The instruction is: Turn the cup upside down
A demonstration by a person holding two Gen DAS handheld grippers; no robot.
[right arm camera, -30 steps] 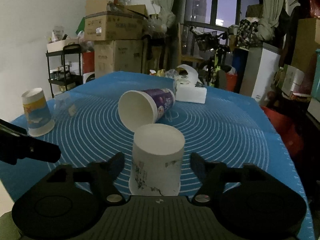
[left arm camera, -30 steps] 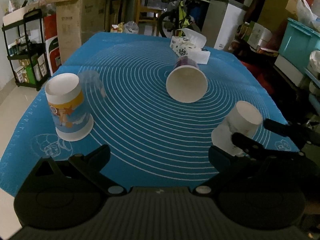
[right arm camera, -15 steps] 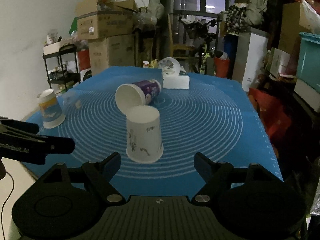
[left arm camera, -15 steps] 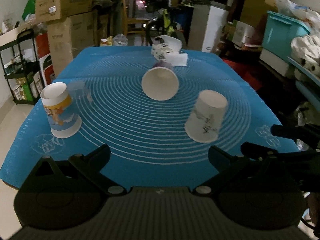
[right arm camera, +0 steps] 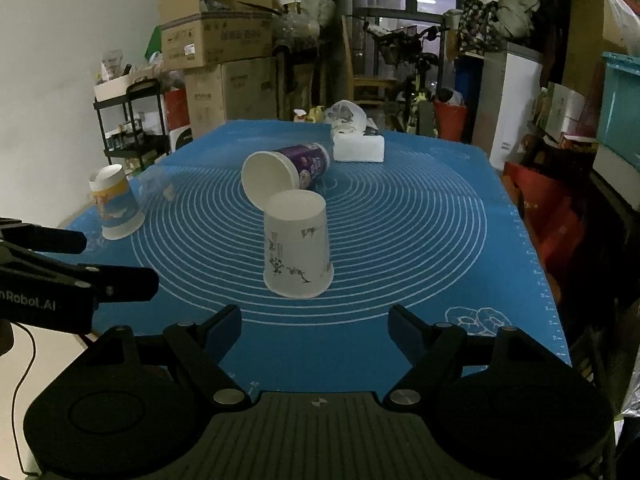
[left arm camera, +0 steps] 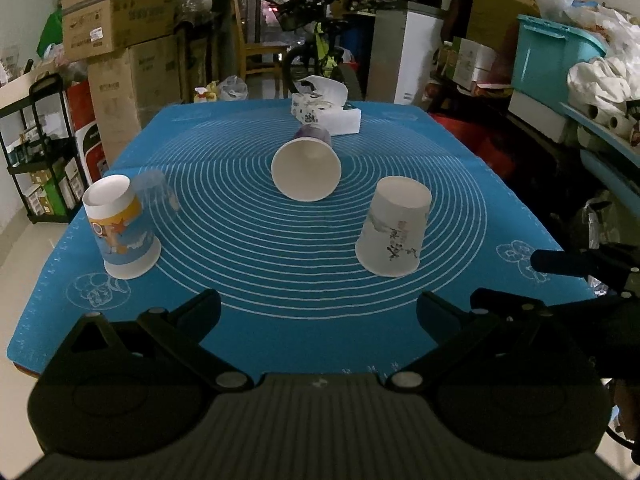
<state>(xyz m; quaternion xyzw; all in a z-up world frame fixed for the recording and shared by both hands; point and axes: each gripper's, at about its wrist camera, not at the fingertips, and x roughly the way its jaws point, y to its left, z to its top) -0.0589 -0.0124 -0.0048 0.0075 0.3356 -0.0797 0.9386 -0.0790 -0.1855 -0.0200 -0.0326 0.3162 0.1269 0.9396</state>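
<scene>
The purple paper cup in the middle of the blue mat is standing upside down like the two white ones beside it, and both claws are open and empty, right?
Not quite: the purple paper cup lies on its side, open mouth facing the cameras, as the right wrist view shows. The rest holds: the white paper cup with ink drawings and the orange-and-blue cartoon paper cup stand upside down on the blue mat; left claw and right claw are open, empty.

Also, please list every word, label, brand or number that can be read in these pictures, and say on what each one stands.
"nRobot.AI": white letters on the left gripper body in the right wrist view; the start is cut off by the picture's edge.
Cardboard boxes: printed labels, too small to read.
White cup with ink drawings: a small red mark, unreadable.
Purple cup: print too blurred.
Blue mat: edge ruler marks, no readable numbers.
</scene>
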